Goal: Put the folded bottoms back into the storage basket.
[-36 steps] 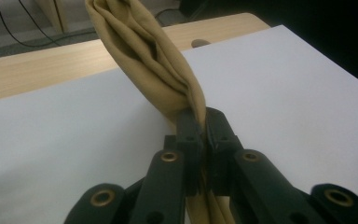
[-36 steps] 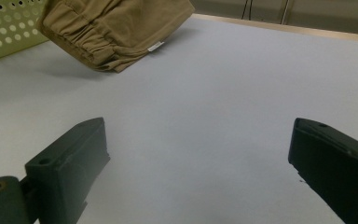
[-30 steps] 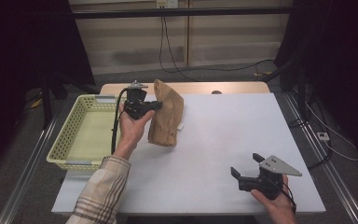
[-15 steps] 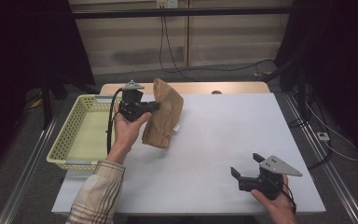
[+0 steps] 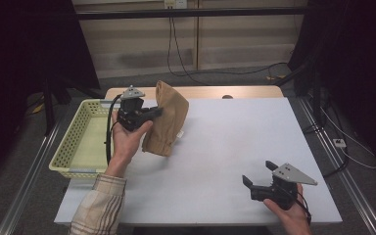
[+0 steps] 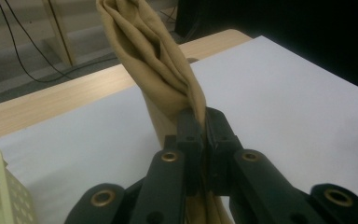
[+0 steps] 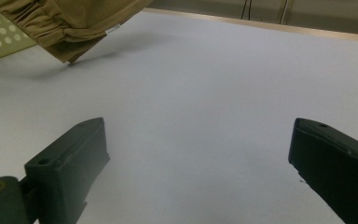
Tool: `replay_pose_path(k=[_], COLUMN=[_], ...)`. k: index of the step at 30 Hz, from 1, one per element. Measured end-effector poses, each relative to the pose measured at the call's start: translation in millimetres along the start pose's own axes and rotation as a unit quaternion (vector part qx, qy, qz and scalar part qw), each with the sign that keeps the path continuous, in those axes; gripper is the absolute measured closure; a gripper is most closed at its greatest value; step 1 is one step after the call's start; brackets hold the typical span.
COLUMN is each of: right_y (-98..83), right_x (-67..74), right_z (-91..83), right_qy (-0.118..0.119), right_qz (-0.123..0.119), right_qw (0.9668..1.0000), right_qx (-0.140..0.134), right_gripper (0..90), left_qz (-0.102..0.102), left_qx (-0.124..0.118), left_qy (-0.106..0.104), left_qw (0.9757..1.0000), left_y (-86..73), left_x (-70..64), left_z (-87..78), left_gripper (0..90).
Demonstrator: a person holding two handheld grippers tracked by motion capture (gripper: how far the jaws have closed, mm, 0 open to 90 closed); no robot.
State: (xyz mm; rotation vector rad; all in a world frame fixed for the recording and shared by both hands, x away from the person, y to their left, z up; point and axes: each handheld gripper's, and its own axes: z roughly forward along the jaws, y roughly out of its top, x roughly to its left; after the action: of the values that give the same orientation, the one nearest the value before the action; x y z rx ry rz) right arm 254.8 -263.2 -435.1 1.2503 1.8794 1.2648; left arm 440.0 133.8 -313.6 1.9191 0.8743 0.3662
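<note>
Jaws of the left gripper (image 5: 149,113) are closed on a bunched fold of a tan cloth garment (image 5: 168,119); in the left gripper view the two black jaws meet with the fabric (image 6: 154,60) pinched between them, the cloth rising above the grip in twisted folds and passing out of the frame at the top. In the high view the garment hangs lifted from this gripper, just beside the yellow-green perforated basket (image 5: 74,147) at the left side of the white table (image 5: 235,147); whether its lower hem touches the tabletop cannot be told. The person's left hand (image 5: 127,139) and a plaid sleeve (image 5: 98,208) enter from the bottom edge. The right gripper (image 5: 257,176) sits near the table's front right corner, jaws spread wide with nothing between them; the right gripper view shows bare white surface between the two jaws, and at upper left the garment's elasticated hem with a small white tag (image 7: 113,29), cut off by the frame. The right hand (image 5: 289,215) is partly cropped at the bottom. The room beyond the table is dark and hard to make out.
</note>
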Motion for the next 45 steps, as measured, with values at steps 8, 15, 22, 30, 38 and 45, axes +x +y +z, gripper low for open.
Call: replay_pose_path(k=[8, 15, 22, 30, 38, 45], right_y=[-0.1, 0.1, 0.1, 0.0, 0.1, 0.5], right_x=[0.6, 0.2, 1.0, 1.1, 1.6, 1.9], right_z=[-0.1, -0.8, -1.4, -1.4, -1.7, -2.2], right_qy=[0.001, -0.001, -0.001, 0.0, 0.001, -0.001], right_qz=[0.0, 0.002, 0.001, 0.0, -0.001, -0.002], right_qw=[1.0, 1.0, 1.0, 1.0, 1.0, 1.0], right_qx=[0.0, -0.001, -0.003, -0.004, -0.005, -0.008], right_gripper=[4.5, 4.5, 4.5, 4.5, 4.5, 4.5], left_qz=[0.005, 0.009, 0.015, 0.014, 0.008, 0.001], left_qx=[-0.007, -0.01, -0.017, -0.031, -0.061, -0.07], left_qy=[-0.003, -0.004, -0.006, 0.002, 0.007, 0.017], left_qw=[1.0, 0.9999, 0.9997, 0.9994, 0.9981, 0.9974], left_y=[0.2, 2.1, 4.1, 7.9, 11.6, 13.8], left_x=[0.2, 1.9, -1.0, -0.8, -0.5, 3.3], left_z=[-12.5, -21.1, -29.1, -42.4, -62.8, -75.8], left_gripper=[86.5, 86.5, 86.5, 86.5, 86.5, 86.5])
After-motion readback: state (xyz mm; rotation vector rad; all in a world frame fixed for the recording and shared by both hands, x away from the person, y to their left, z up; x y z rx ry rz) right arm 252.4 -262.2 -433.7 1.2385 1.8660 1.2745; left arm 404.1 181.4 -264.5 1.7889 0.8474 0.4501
